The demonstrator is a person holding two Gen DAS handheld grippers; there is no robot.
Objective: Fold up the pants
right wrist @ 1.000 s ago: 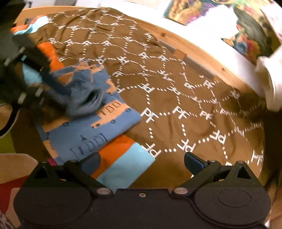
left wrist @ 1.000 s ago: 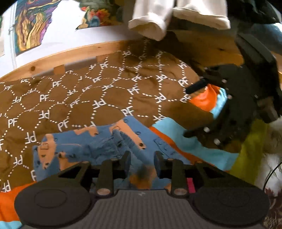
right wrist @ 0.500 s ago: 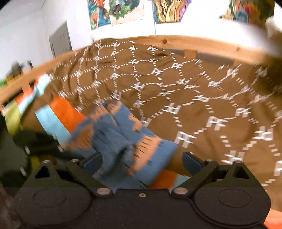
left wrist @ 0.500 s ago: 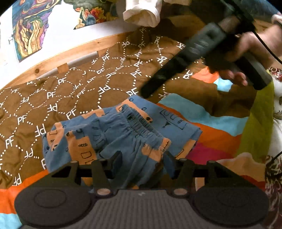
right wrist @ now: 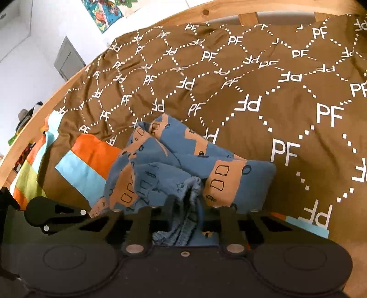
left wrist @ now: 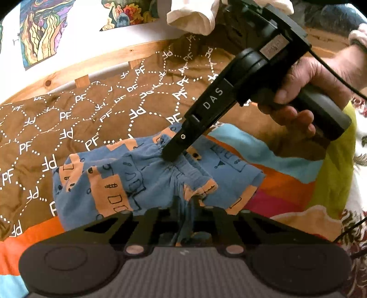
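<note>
you've got both grippers pinching the pants (left wrist: 128, 181) waistband, left gripper (left wrist: 183, 206) on the near edge, right gripper (right wrist: 185, 213) further in; pants lie bunched on the brown blanket (right wrist: 252, 68), long axis sideways across your fingers

pants (left wrist: 128, 181) lie on the blanket (left wrist: 96, 114), bed rail (left wrist: 68, 71) behind.

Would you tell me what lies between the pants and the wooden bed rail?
Only brown PF-printed blanket lies between pants and rail, per the right wrist view.
</note>
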